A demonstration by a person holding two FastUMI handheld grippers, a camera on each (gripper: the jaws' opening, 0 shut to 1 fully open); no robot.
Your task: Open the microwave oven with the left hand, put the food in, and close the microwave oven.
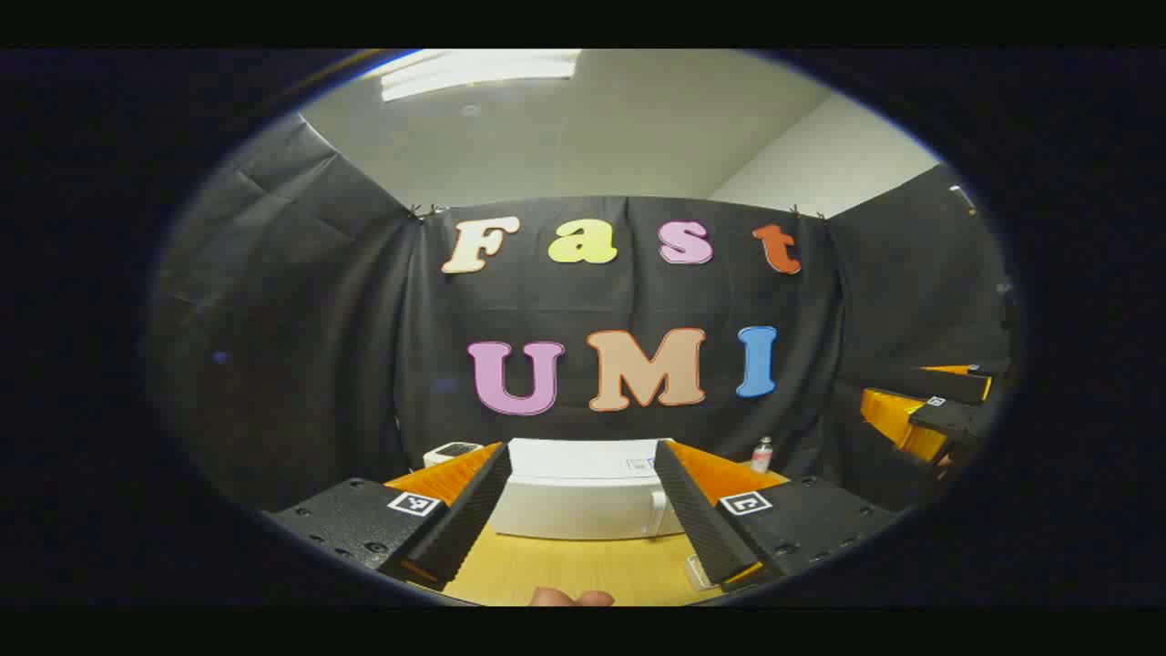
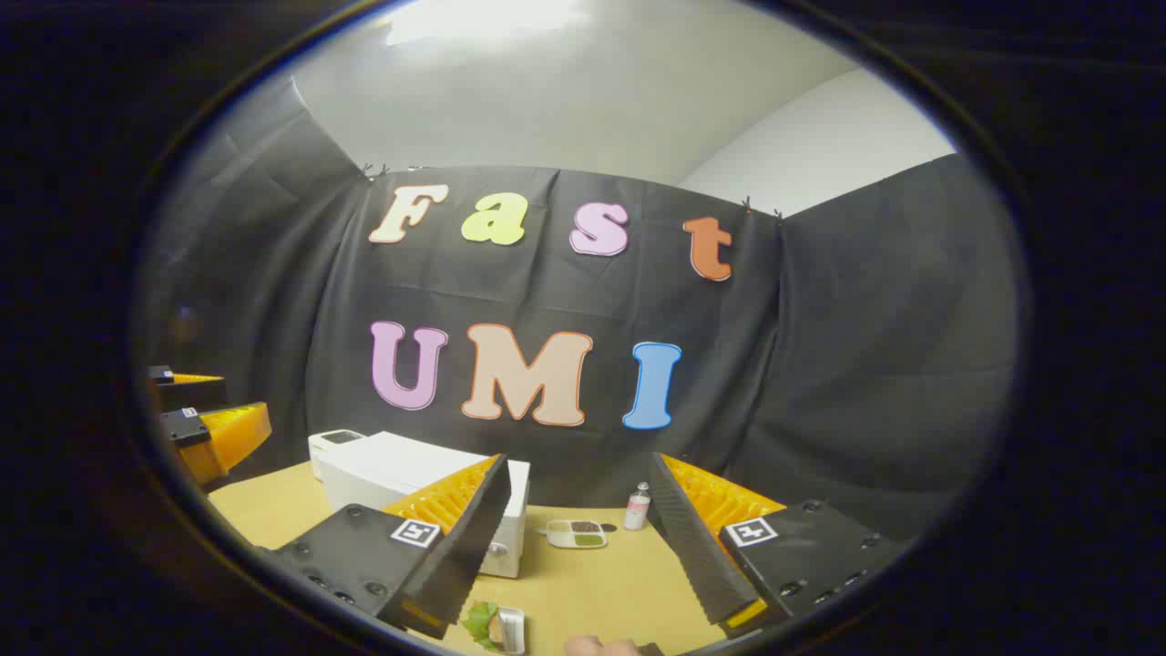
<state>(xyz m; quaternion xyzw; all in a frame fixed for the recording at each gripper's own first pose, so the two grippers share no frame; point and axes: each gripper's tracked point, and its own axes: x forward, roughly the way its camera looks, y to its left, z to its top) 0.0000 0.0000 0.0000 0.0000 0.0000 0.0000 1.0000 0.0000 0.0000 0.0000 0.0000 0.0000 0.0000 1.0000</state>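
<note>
Evidently both tongs, left (image 1: pixel 583 519) and right (image 2: pixel 583 556), are hanging wide and empty. The microwave oven (image 1: pixel 583 497) is sitting shut on the desk (image 1: pixel 583 569); rigid and heavy, it is probably best taken at the door's right-edge handle (image 1: pixel 658 510). The food (image 2: pixel 492 624) is lying near the right tongs, looking light and soft.

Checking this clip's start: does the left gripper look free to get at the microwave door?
Probably yes. The left gripper is open, holds nothing, and faces the closed white microwave squarely across bare wooden table. Nothing stands between them.
</note>
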